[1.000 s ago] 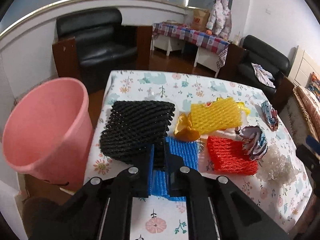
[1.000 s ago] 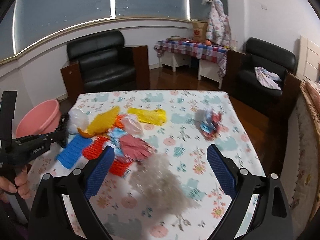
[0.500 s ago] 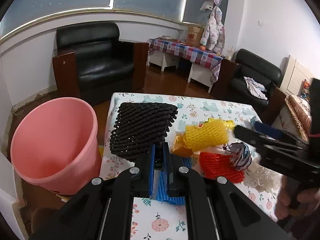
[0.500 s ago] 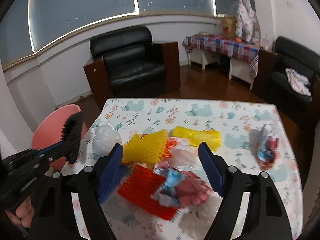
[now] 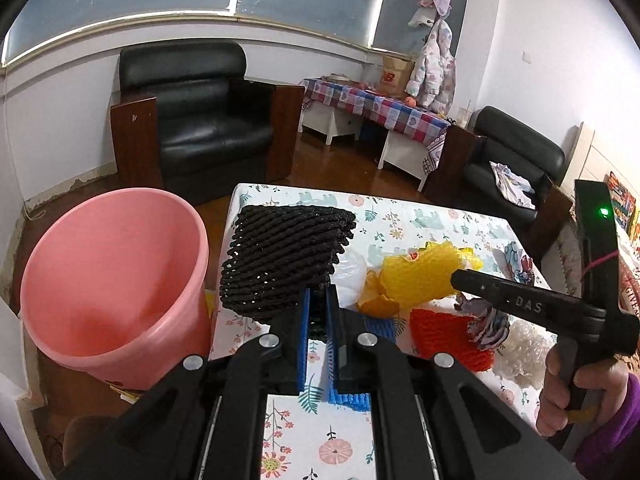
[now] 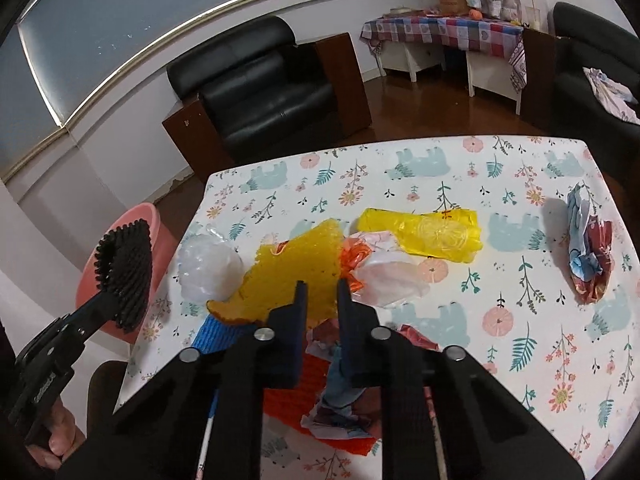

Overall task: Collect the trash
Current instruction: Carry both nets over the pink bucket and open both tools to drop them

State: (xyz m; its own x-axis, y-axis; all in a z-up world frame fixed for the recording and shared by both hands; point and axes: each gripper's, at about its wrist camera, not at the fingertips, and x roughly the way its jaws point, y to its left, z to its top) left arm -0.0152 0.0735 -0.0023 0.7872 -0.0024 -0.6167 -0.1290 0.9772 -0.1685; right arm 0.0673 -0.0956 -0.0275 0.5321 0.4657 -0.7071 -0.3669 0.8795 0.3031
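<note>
My left gripper [image 5: 318, 316] is shut on a black foam net [image 5: 284, 260] and holds it in the air by the table's left edge, beside a pink bucket [image 5: 112, 280]; it also shows in the right wrist view [image 6: 126, 272]. My right gripper [image 6: 322, 304] has its jaws close together around the edge of a yellow foam net [image 6: 292, 276] on the table. Under and around it lie a red foam net [image 5: 444, 336], a blue foam net [image 6: 214, 334], crumpled wrappers [image 6: 340, 392], a white plastic bag [image 6: 208, 268] and a yellow bag [image 6: 432, 232].
The floral tablecloth [image 6: 500, 320] covers the table. A crumpled colourful wrapper [image 6: 588, 256] lies at the right. A clear plastic wad [image 5: 524, 344] sits by the red net. Black armchairs [image 5: 200, 120] and a checkered side table [image 5: 372, 100] stand behind.
My left gripper has lifted the black net higher, beside the bucket. My right gripper has moved left and down over the pile and narrowed from wide open onto the yellow net.
</note>
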